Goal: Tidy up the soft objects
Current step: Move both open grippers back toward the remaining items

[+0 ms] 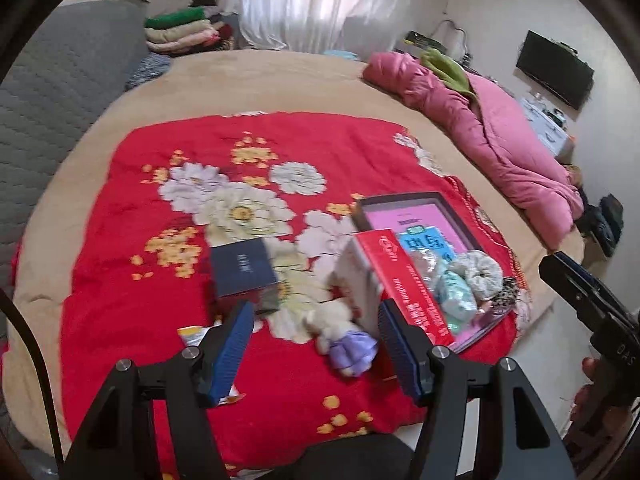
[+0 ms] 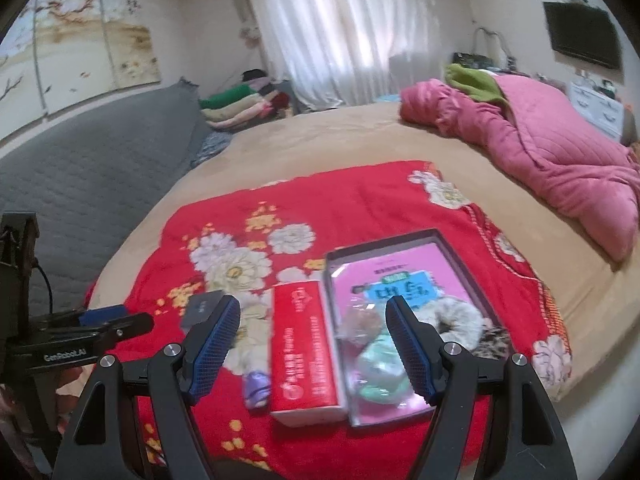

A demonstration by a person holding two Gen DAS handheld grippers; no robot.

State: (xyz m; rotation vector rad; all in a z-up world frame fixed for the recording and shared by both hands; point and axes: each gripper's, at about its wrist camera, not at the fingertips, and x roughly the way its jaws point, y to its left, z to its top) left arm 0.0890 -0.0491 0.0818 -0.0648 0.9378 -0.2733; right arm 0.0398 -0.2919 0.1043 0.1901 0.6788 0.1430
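Note:
A red flowered blanket point(image 1: 160, 208) covers the bed. A small cream plush with a purple skirt point(image 1: 346, 340) lies on it, below and between the fingers of my left gripper point(image 1: 315, 305), which is open and holds nothing. To the right, a red box point(image 1: 404, 284) stands beside a dark-rimmed tray point(image 1: 400, 200) with a pink floor. In the tray lie a white fuzzy scrunchie point(image 1: 478, 272), a mint one point(image 1: 456, 298) and a leopard-print one point(image 1: 508, 292). My right gripper point(image 2: 313, 300) hovers open over the red box point(image 2: 306, 344) and tray point(image 2: 400, 246), with nothing held.
A navy box point(image 1: 242, 268) and an orange-white packet point(image 1: 192, 332) lie left of the plush. A pink quilt point(image 1: 492, 136) lies along the bed's right side. Folded blankets point(image 1: 180, 30) are stacked at the far left, by a grey padded headboard point(image 1: 60, 92).

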